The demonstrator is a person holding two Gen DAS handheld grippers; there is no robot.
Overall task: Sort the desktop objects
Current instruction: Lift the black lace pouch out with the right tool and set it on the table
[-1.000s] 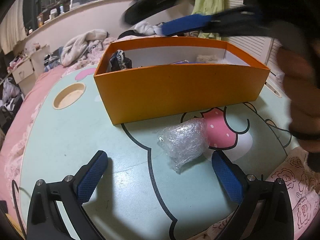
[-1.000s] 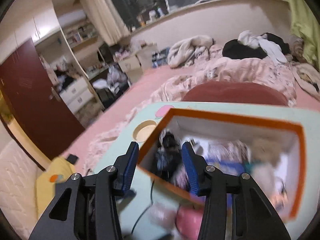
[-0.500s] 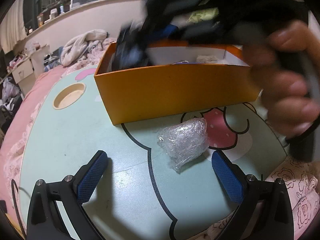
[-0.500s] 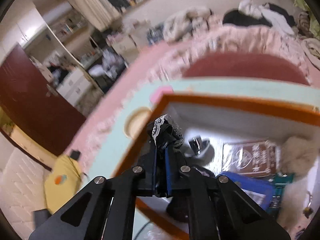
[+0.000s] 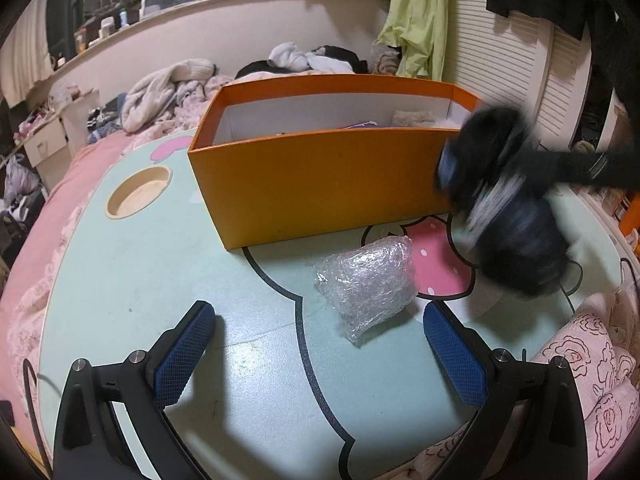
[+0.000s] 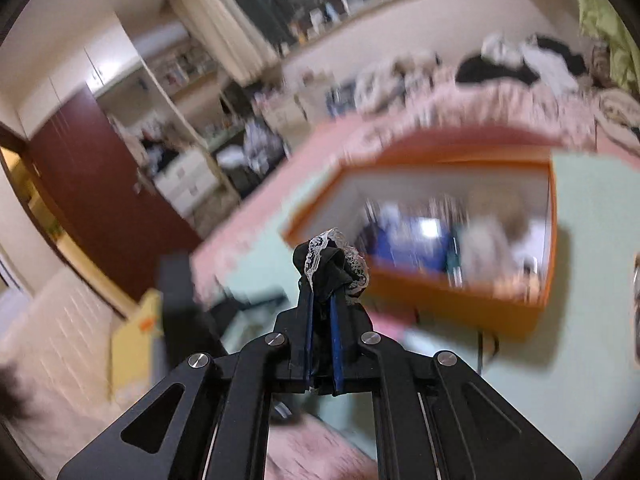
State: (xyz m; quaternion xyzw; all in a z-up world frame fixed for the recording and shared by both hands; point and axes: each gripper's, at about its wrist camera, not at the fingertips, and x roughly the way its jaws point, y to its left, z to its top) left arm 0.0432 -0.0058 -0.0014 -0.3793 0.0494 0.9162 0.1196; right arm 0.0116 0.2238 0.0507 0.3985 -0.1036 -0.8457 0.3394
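An orange box (image 5: 320, 172) with a white inside stands on the mint cartoon-print table (image 5: 160, 280). In front of it lies a crumpled bubble-wrap bundle (image 5: 368, 284). My left gripper (image 5: 316, 348) hovers low and open, its blue pads either side of the bundle without touching it. My right gripper (image 6: 321, 304) is shut on a black cloth with white lace trim (image 6: 332, 264), held outside the box (image 6: 440, 280). In the left wrist view that gripper is a dark blur (image 5: 504, 204) at the box's right end.
A round cup recess (image 5: 138, 192) sits in the table at the left. Several items lie inside the box. Pink bedding (image 5: 32, 240) surrounds the table, with heaped clothes (image 5: 168, 88) behind. A dark cable (image 6: 486, 344) lies on the table by the box.
My right gripper shut on the black lace cloth inside the box's left end, lifted it out and swung to the right of the box. The left gripper and bubble wrap stayed put.
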